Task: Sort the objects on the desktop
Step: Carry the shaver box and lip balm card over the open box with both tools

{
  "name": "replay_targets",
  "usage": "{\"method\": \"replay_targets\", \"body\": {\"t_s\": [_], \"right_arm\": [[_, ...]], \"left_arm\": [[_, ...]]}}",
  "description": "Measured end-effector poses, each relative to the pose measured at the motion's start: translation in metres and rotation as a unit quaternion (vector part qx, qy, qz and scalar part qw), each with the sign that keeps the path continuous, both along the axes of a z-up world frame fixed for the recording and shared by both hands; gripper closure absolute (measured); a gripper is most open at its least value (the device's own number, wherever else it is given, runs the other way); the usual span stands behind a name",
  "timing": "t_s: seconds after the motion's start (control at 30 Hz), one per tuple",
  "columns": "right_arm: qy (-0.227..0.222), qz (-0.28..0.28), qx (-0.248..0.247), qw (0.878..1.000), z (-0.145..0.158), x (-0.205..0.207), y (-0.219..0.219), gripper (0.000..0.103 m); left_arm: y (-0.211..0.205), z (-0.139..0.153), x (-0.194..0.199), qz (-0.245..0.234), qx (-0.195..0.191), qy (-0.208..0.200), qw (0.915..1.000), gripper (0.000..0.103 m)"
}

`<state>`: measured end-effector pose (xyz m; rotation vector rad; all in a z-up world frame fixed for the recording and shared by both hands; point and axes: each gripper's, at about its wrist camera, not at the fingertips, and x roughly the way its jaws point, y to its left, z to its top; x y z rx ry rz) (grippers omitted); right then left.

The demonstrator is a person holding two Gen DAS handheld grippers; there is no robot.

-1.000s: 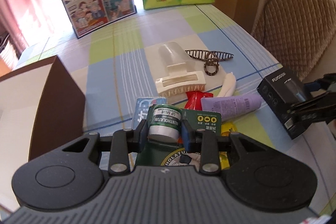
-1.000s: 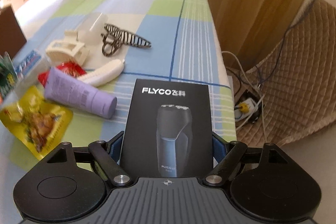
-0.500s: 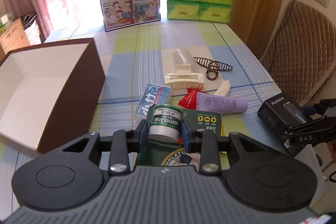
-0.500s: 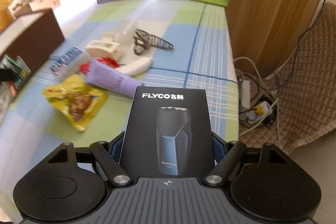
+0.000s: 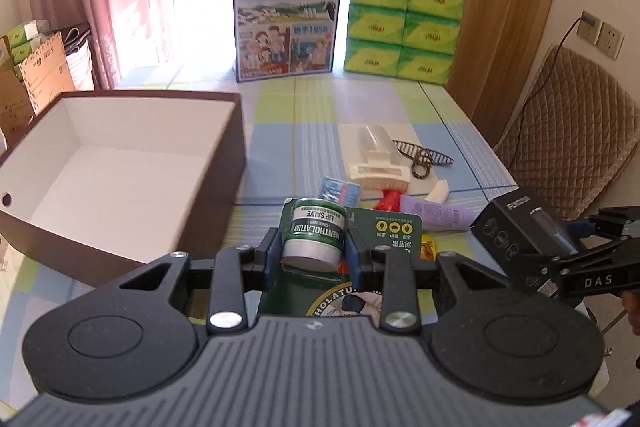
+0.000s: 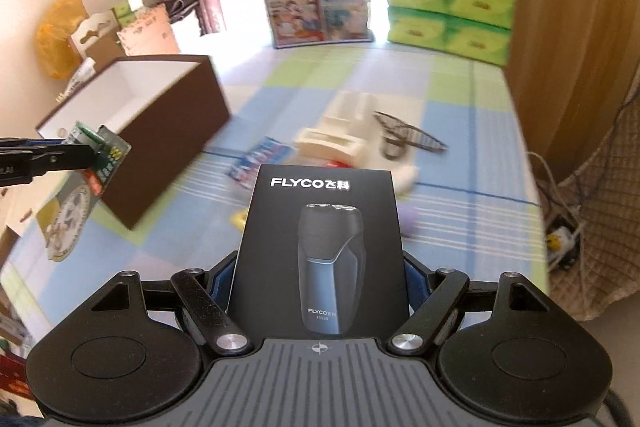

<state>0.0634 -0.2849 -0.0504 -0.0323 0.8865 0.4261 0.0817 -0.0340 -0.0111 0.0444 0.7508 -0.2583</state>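
Lay open-topped at the left of the checked surface [image 5: 360, 107]: brown box [image 5: 216, 163], white inside. Clamped by its side edges in the wide-spread right gripper [image 6: 319, 277]: black shaver box [image 6: 320, 247], held above the surface, long axis running away from the camera, printed face up. Closed tight on the lip salve tin [image 5: 314, 233], blister card attached: left gripper [image 5: 314, 247], label reading upside down.

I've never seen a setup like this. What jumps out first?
Each gripper holds something up: the left gripper a green lip salve pack, the right gripper a black shaver box. Left of the table's clutter sits an open brown box.
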Motion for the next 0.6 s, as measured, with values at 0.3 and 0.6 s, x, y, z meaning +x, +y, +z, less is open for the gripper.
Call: {"method": "replay_targets", "body": {"t_s": [0.3, 0.6], "right_arm": [[-0.017, 0.02, 0.026, 0.999, 0.022, 0.006, 0.09, 0.026], [-0.028, 0.04, 0.04, 0.998, 0.036, 0.024, 0.175, 0.026]], "left_arm": [[0.082, 0.026, 0.016, -0.001, -0.01, -0.014, 0.9998, 0.074], [0.158, 0.034, 0.047, 0.015, -0.015, -0.02, 0.9996, 0.074]]}}
